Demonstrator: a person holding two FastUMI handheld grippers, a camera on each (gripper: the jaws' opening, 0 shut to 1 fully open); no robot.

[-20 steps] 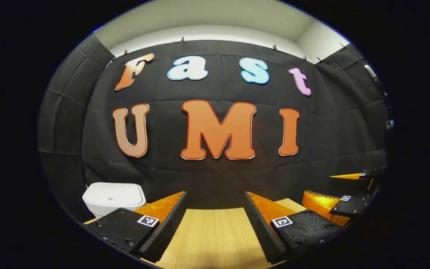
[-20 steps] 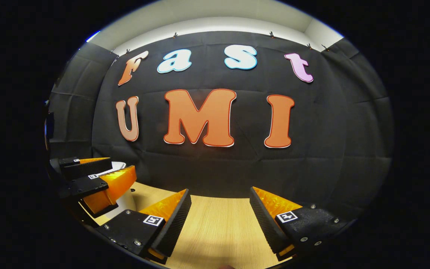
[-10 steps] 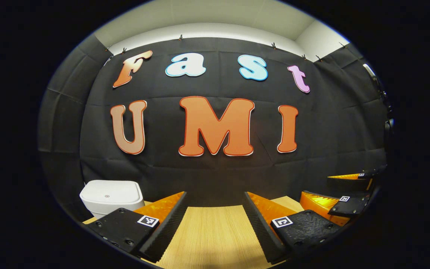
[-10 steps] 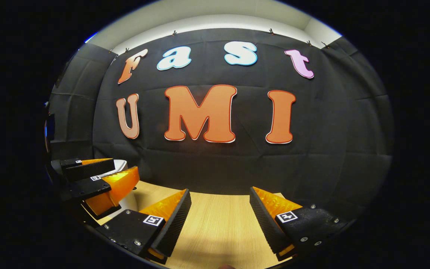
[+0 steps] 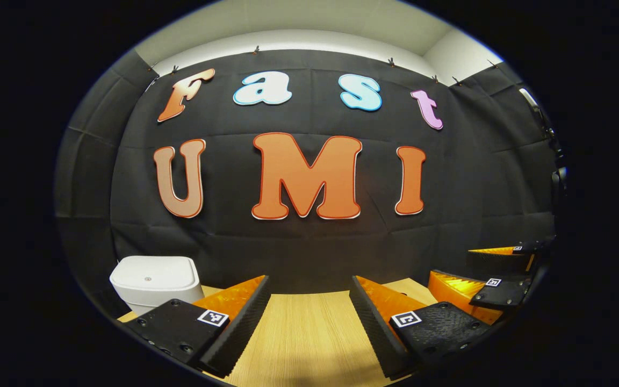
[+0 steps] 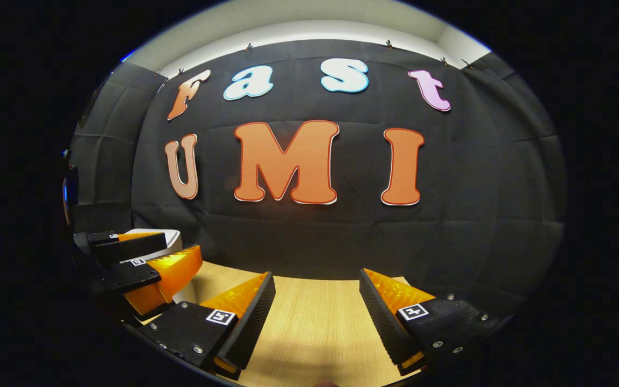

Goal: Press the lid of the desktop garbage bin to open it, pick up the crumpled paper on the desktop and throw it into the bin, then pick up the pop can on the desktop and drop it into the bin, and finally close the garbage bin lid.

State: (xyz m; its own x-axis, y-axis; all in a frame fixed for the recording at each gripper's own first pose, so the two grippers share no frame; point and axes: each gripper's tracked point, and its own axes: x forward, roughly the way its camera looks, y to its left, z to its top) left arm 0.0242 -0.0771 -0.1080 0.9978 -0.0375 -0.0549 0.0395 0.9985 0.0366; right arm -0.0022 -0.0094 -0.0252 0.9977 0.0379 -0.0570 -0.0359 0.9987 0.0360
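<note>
A white garbage bin [image 5: 153,282] with its lid down stands at the far left of the wooden table [image 5: 304,338] in the left gripper view, beyond my left gripper's left finger. My left gripper [image 5: 309,317] is open over bare wood with nothing between its fingers. In the right gripper view my right gripper [image 6: 315,317] is open too, also over bare wood. The left gripper [image 6: 143,263] appears at the left of that view, in front of the bin [image 6: 172,236], which it mostly hides. The right gripper [image 5: 489,271] appears at the right edge of the left gripper view.
The black cloth wall [image 5: 309,252] closes off the table's far edge a short way ahead of both grippers. The two grippers are side by side, a small distance apart.
Both views have tilted down slightly: the wall has shifted up a little and the bin has slid a little left in the left gripper view. The fingers' spread is unchanged.
</note>
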